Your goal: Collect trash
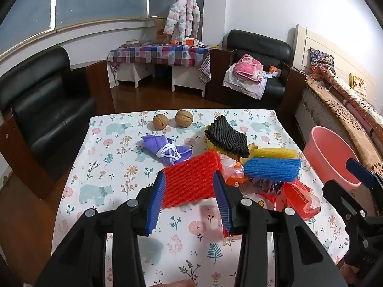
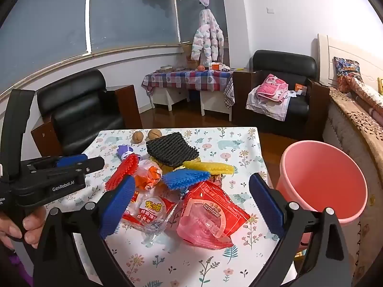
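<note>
A red foam net (image 1: 191,179) lies flat on the flowered tablecloth (image 1: 115,174). My left gripper (image 1: 189,174) is open, its blue pads framing the net's near end. In the right wrist view its fingers (image 2: 95,162) hang just above that red net (image 2: 122,172). My right gripper (image 2: 192,181) stands wide open over a red snack wrapper (image 2: 210,215) and a clear wrapper with a yellow label (image 2: 153,208), touching neither. Behind these sit a blue net (image 2: 186,177), a yellow net (image 2: 208,167), a black net (image 2: 172,150) and an orange plastic wrapper (image 2: 148,174).
A pink bucket (image 2: 323,179) stands on the floor off the table's right edge. A purple face mask (image 1: 162,148) and two walnuts (image 1: 172,120) lie toward the far side. Black armchairs, a checked side table and a bed ring the room. A hand (image 2: 14,229) holds the left gripper.
</note>
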The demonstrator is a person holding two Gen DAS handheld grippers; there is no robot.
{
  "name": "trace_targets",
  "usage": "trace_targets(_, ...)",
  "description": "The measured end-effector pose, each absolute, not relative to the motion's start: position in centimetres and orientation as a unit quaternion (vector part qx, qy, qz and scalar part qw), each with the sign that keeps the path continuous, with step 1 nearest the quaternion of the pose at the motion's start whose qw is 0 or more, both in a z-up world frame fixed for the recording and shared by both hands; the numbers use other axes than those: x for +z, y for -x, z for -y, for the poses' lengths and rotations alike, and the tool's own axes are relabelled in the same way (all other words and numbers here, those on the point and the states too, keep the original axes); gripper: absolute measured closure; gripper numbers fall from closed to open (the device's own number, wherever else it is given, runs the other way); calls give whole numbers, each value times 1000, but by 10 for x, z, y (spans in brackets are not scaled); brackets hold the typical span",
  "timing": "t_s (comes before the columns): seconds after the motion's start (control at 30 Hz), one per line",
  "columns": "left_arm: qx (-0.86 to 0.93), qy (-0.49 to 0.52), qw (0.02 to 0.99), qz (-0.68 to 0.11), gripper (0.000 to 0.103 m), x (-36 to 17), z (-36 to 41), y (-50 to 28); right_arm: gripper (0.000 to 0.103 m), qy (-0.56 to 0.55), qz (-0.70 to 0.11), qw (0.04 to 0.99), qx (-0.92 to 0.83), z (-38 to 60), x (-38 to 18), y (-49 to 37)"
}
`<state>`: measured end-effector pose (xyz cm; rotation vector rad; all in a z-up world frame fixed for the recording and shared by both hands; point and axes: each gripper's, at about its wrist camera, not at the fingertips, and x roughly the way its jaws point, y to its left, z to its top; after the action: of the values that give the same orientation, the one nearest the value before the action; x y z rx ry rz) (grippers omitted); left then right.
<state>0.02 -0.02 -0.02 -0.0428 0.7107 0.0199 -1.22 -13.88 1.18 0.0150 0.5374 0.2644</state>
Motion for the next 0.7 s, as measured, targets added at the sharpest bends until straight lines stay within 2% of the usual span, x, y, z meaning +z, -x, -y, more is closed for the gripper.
trace_targets(0.7,9,23,936,-350,62,0,0,0,7,-15,-269,954,132,143,9,12)
